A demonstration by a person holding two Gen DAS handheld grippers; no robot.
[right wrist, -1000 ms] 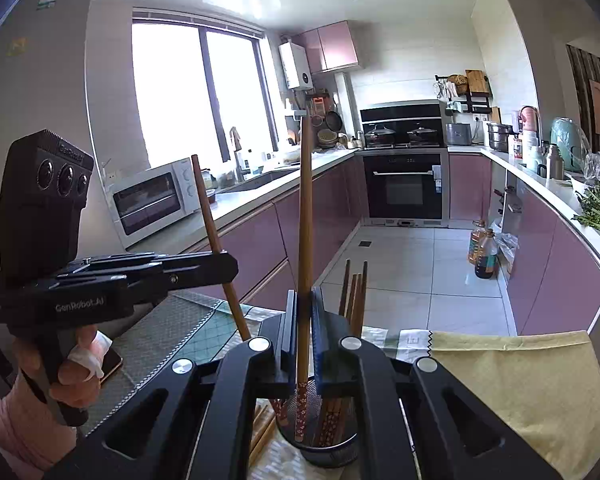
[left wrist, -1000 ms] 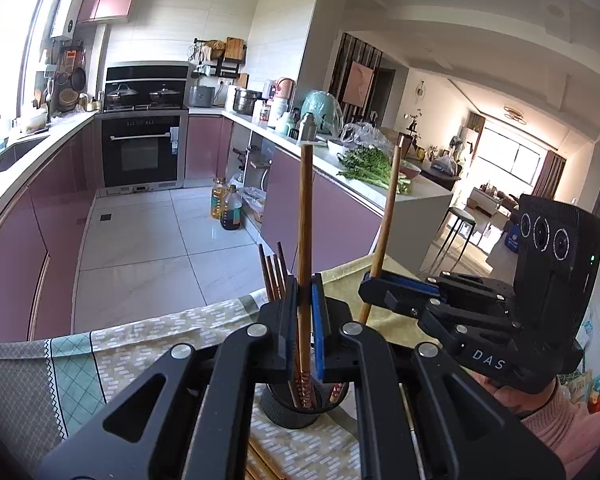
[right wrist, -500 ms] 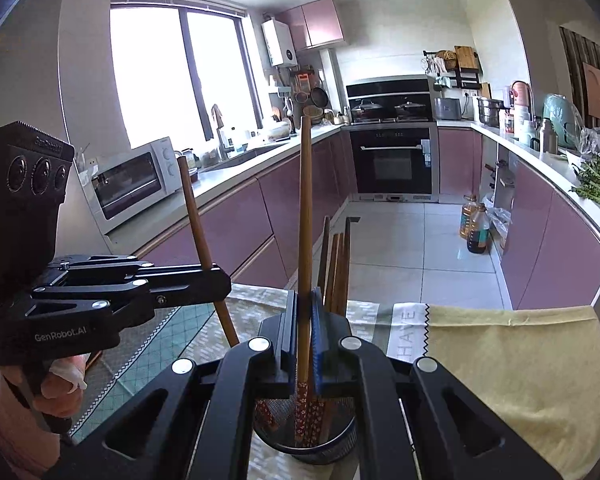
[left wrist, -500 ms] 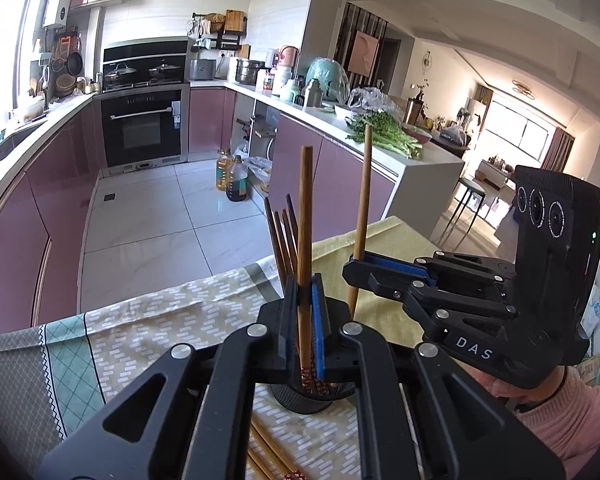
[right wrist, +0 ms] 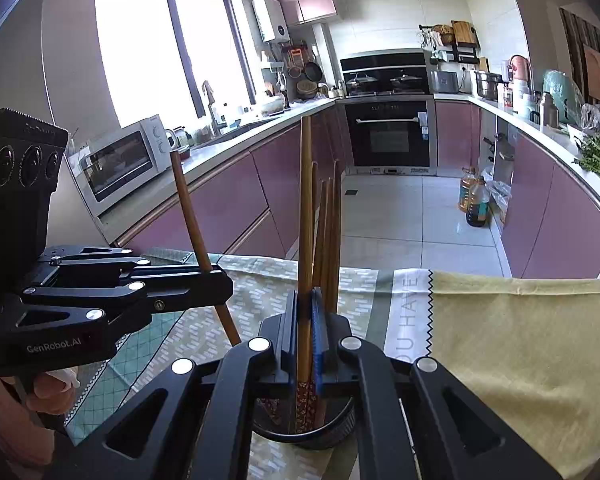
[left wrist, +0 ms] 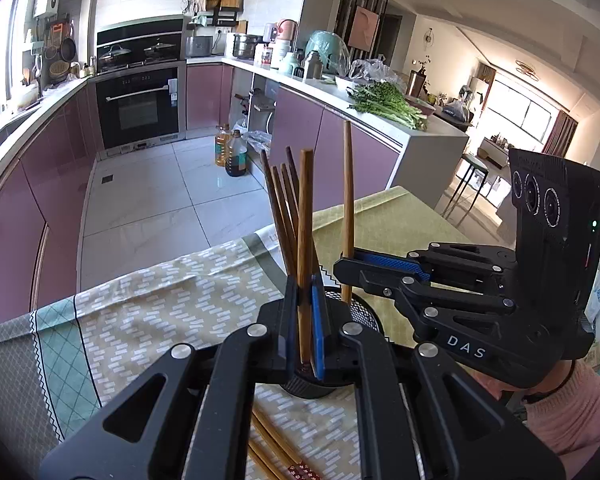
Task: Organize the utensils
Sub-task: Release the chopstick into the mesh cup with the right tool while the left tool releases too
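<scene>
Plainly, both tongs were clamped on chopsticks. The left tongs (left wrist: 306, 332) gripped one chopstick (left wrist: 305, 240) upright, its lower end already inside the black mesh holder (left wrist: 364, 312) just beyond the tips. The right tongs (right wrist: 305, 332) pinched a second chopstick (right wrist: 306, 208), its patterned end reaching down inside the same holder (right wrist: 340, 426). To do this step well, I judged each stick should be kept upright until its tip sat deep in the cup, then released one side at a time, so the two tools would not knock together. The holder already held several darker chopsticks (left wrist: 282, 208) leaning toward the far left. More loose chopsticks (left wrist: 272, 452) lay on the near bench cloth (left wrist: 160, 320), still to be gathered.
</scene>
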